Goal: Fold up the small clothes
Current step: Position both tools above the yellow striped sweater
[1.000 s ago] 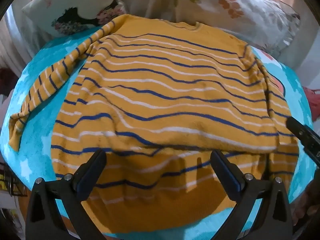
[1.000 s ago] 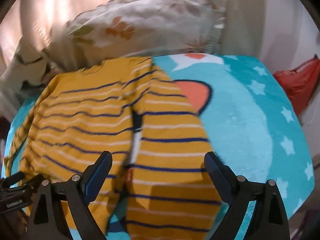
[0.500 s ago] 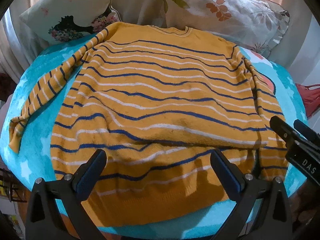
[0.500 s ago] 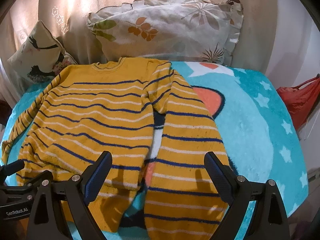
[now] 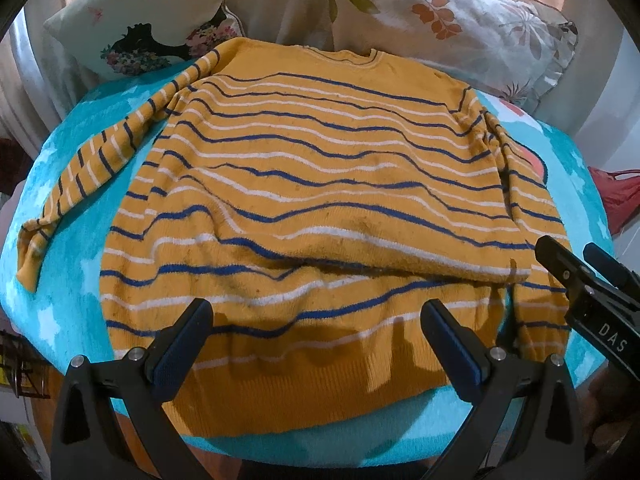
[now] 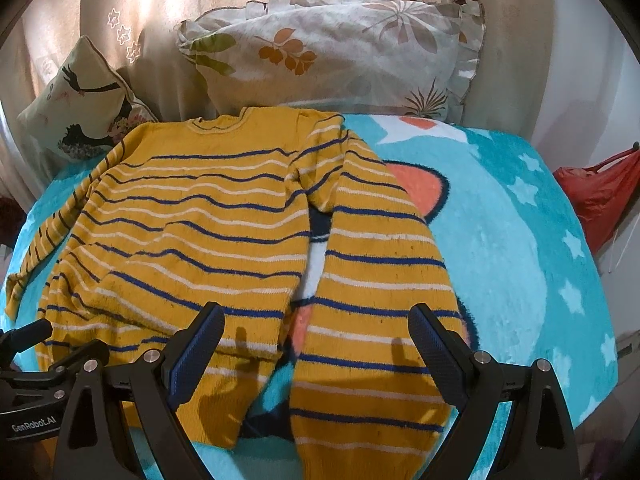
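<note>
A yellow sweater [image 5: 320,184] with blue and white stripes lies flat on a turquoise blanket [image 5: 80,264], neck toward the pillows. Its upper layer is rucked up, so the lower hem shows beneath. One sleeve [image 5: 100,160] stretches out to the left. The other sleeve [image 6: 372,280] lies straight down along the body's right side. My left gripper [image 5: 316,336] hovers open above the hem, holding nothing. My right gripper [image 6: 316,344] hovers open over the right sleeve and the body's edge, also holding nothing. The right gripper [image 5: 576,268] shows at the edge of the left wrist view.
Two patterned pillows [image 6: 332,48] [image 5: 136,20] lean against a curtain behind the sweater. A red bag [image 6: 600,192] hangs beyond the blanket's right edge. The blanket [image 6: 520,240] carries a star and cartoon print, with bare room to the right of the sweater.
Both grippers have drawn back and up from the sweater, so more of it and the pillows show. They stay open. The sweater has not moved.
</note>
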A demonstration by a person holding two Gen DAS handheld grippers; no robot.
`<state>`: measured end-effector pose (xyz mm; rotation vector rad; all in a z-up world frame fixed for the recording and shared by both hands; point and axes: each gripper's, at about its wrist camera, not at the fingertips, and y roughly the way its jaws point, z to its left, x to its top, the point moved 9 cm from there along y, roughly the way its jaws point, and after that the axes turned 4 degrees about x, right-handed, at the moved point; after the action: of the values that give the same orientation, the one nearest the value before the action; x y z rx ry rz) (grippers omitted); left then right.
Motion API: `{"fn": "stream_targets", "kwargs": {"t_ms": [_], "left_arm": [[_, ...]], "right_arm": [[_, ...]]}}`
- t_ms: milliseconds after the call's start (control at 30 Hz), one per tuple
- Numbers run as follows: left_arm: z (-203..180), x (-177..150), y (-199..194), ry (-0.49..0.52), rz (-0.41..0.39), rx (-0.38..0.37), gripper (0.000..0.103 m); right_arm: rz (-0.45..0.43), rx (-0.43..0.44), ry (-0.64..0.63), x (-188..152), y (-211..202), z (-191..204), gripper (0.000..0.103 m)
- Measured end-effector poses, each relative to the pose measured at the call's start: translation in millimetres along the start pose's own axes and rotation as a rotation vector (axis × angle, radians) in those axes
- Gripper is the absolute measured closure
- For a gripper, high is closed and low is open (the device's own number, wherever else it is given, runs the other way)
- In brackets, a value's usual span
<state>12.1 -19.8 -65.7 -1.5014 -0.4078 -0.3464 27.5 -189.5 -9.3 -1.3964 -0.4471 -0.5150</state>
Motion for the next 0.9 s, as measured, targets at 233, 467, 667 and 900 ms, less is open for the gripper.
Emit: {"fn": "stream_targets", "kwargs": {"t_ms": [233, 467, 667, 900], "left_arm": [[-2.7, 4.8, -2.2, 0.004, -0.005, -0.01, 0.0], [-0.2, 16.0, 2.2, 0.023, -0.009, -0.004, 0.0], [3.8, 33.9, 10.3, 0.041, -0.004, -0.019, 0.0], [8.6, 53.1, 24.9, 0.068, 0.024, -0.057, 0.0]], "right_arm": [[-0.012, -0.001, -0.006, 2.6, -4.6, 2.7, 0.007], [-0.011, -0.004, 0.018, 8.8, -0.1, 2.1, 0.007], [-0.021, -0.014, 0.039, 20.6, 6.9, 6.1, 0.007], [-0.014, -0.036, 0.084, 34.7, 22.1, 10.9, 0.007]]}}
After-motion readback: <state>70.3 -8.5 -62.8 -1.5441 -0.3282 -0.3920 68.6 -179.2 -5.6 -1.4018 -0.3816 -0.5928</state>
